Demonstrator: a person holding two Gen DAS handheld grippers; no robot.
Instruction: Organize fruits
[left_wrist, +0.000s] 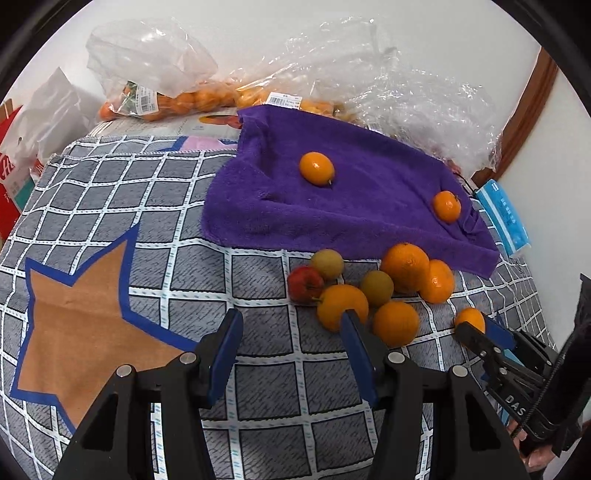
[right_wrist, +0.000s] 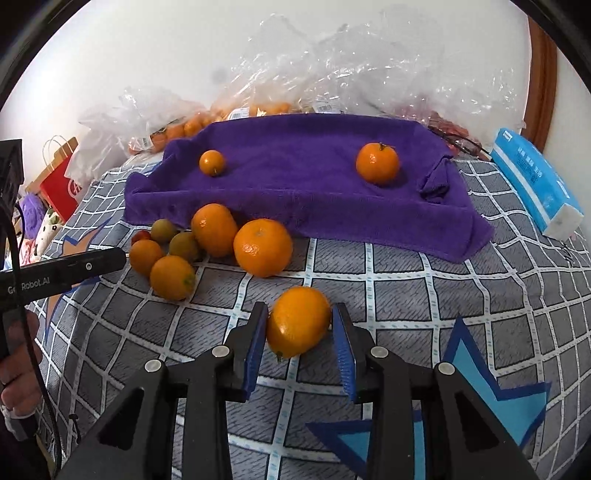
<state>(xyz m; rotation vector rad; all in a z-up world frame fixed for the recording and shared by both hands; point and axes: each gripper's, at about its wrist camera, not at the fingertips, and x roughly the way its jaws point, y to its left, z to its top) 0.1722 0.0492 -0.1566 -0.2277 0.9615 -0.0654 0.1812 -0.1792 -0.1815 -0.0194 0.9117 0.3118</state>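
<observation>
Right wrist: right gripper (right_wrist: 300, 325) clamping orange (right_wrist: 298, 321), bare checked cloth (right_wrist: 424, 284) rightward

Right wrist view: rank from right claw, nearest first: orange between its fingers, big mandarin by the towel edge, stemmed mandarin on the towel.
1. Orange, between the right claw fingers.
2. Big mandarin, beyond it, at the purple towel front edge.
3. Stemmed mandarin, on the towel, right side.

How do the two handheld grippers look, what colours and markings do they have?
Both are black plastic with blue ribbed pads and silver round bolts. The left gripper carries white "Robot.AI" lettering on its side and a black cable at the handle. The right gripper shows the white letters "DAS".
</observation>
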